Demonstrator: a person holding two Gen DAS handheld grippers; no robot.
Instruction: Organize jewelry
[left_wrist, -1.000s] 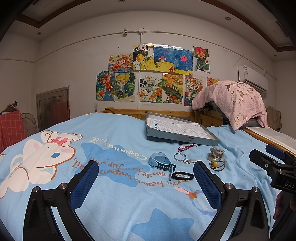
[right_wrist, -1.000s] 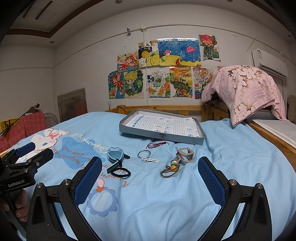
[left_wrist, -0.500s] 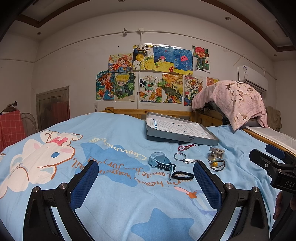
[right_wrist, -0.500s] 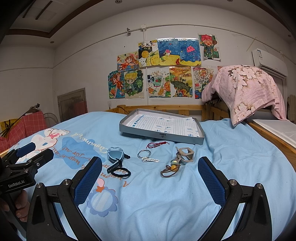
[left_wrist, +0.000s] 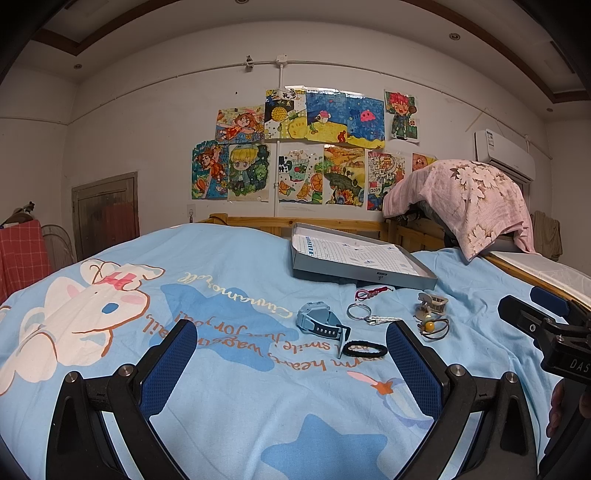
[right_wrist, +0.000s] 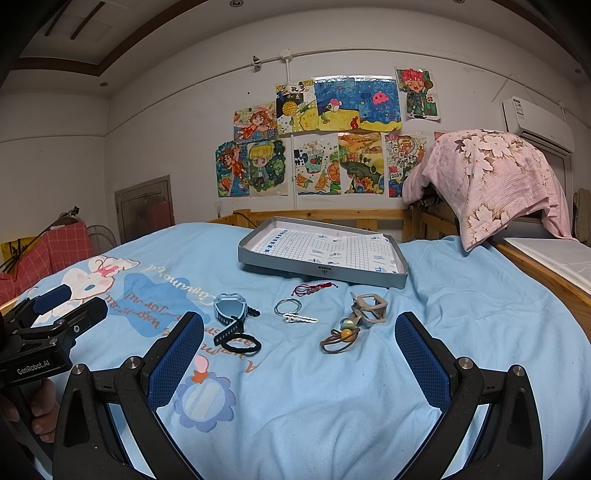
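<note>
Small items lie on a light blue bedspread in front of a shallow grey tray (right_wrist: 321, 272) (left_wrist: 362, 275) lined with grid paper. They are a blue watch (right_wrist: 229, 307) (left_wrist: 318, 320), a black hair tie (right_wrist: 242, 346) (left_wrist: 364, 349), a silver ring with a white clip (right_wrist: 293, 312) (left_wrist: 364, 314), a red cord bracelet (right_wrist: 314, 288) (left_wrist: 371, 292), a beige claw clip (right_wrist: 369, 308) (left_wrist: 432, 303) and a brown tie with a yellow bead (right_wrist: 341, 338) (left_wrist: 432, 328). My left gripper (left_wrist: 291, 365) and right gripper (right_wrist: 299, 360) hover open, short of the items, holding nothing.
A wooden bed rail (right_wrist: 325, 216) runs behind the tray. A pink floral cloth (right_wrist: 491, 177) drapes over something at the right, beside a wooden side edge (right_wrist: 546, 273). Red checked fabric (right_wrist: 55, 251) stands at the left. Each view shows the other gripper at its edge.
</note>
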